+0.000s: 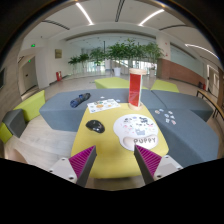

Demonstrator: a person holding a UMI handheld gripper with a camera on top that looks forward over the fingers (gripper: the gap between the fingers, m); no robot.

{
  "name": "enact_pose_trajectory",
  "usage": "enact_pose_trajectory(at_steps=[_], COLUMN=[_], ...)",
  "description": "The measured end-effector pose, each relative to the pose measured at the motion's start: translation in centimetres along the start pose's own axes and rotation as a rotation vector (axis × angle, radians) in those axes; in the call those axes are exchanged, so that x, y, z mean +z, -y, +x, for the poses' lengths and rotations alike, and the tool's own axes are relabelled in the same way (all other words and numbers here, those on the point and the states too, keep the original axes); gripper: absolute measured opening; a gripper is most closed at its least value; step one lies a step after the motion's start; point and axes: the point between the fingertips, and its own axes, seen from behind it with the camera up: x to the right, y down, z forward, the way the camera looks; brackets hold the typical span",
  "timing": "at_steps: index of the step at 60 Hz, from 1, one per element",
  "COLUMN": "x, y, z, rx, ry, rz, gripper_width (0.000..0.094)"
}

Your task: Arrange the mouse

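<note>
Yellow table, black mouse, gripper held open above

Yellow covers the table (pixel 103 140) that runs ahead of the gripper (pixel 116 160), whose 2 fingers stand wide apart with their pink pads (pixel 84 160) facing inward. Nothing sits between the fingers, and they have hold of nothing.

The mouse (pixel 95 126), small and black, lies on the table beyond the left finger and clear of it. Just to its right, ahead of the gap between the fingers, is a round white plate (pixel 135 128) printed with dark marks. Further back stands a tall red cylinder (pixel 135 88), upright, and left of that lie some white papers (pixel 102 104) flat on the tabletop.

Grey surfaces flank the yellow strip on both sides. The one on the right carries a scatter of small objects (pixel 166 117) too tiny to identify, and a dark item (pixel 80 99) rests on the grey area to the left, well beyond the mouse.

Behind the table, green plants (pixel 125 50) line the far end of a bright hall, with long ceiling lights (pixel 152 17) overhead.
</note>
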Motion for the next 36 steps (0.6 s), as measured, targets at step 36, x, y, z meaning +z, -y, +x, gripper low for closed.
enact_pose_trajectory(at_steps=[36], x=[3.1], y=[1.4], z=[-3.2], rx=[-0.112], ry=[0.075], rz=[0.012], gripper_width=[0.0804])
